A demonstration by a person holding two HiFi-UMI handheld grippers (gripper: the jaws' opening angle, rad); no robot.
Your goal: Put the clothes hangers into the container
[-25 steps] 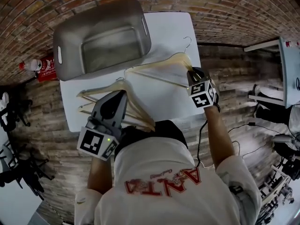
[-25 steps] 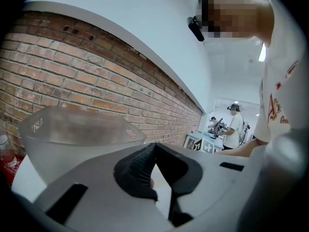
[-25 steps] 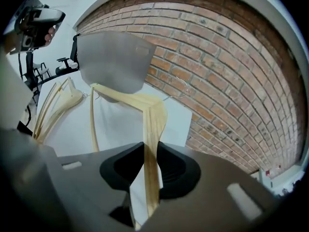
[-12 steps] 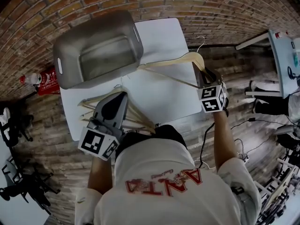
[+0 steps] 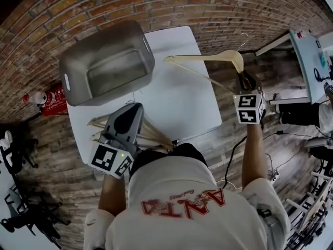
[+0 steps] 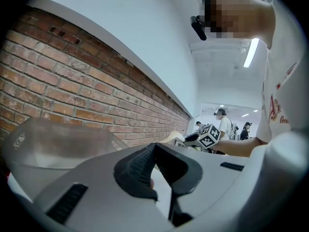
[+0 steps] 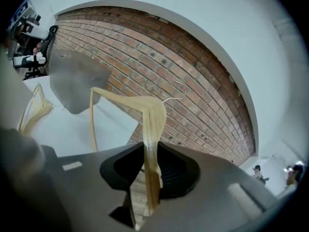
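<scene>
So, the right tongs (image 5: 244, 83) are clamped on one wooden hanger (image 5: 208, 58), gripping it by one arm of the hanger close to the bend. In the right gripper view you can see the wood running straight through the pads (image 7: 152, 163), pinched tight. That hanger is up in the air, roughly level, over the far right edge of the white desk (image 5: 182, 100), with its metal hook poking out to the right. It's beside the grey container (image 5: 73, 66), not in it and not touching it.

The container sits on the far left part of the desk, and from what the head view shows of its inside, there are no hangers in there.

The left tongs (image 5: 133, 108) are closed, with the tips meeting and nothing between them in the left gripper view (image 6: 155, 149). They sit over the rest of the wooden hangers (image 5: 153, 134), which lie in a loose pile on the near left part of the desk. I can't tell if the left tongs actually touch that pile.
</scene>
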